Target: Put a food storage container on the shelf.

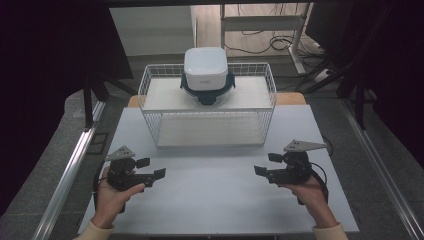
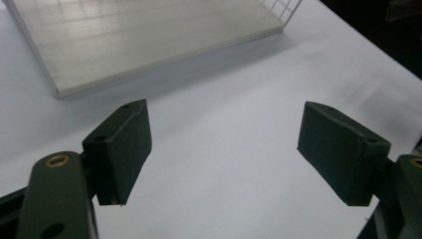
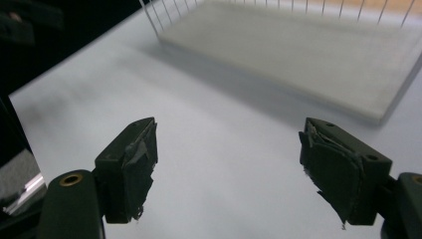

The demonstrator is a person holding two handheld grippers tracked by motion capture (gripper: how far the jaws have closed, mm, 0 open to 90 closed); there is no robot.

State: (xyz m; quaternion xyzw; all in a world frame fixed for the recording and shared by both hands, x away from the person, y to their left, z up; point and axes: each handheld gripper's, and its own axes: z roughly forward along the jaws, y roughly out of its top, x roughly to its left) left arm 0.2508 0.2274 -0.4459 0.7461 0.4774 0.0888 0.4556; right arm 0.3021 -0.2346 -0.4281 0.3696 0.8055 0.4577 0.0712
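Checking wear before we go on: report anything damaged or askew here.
The pads on the right claw are torn: both pads show ragged, peeling edges. The left claw has smooth pads. The lidded container sits upright on the wire rack; nothing spilled.

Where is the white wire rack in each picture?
High view: the wire rack stands at the table's far middle, a lidded container on its top shelf.
Left gripper view: its bottom shelf fills the upper left.
Right gripper view: upper right.
Shared landmark: the white table.
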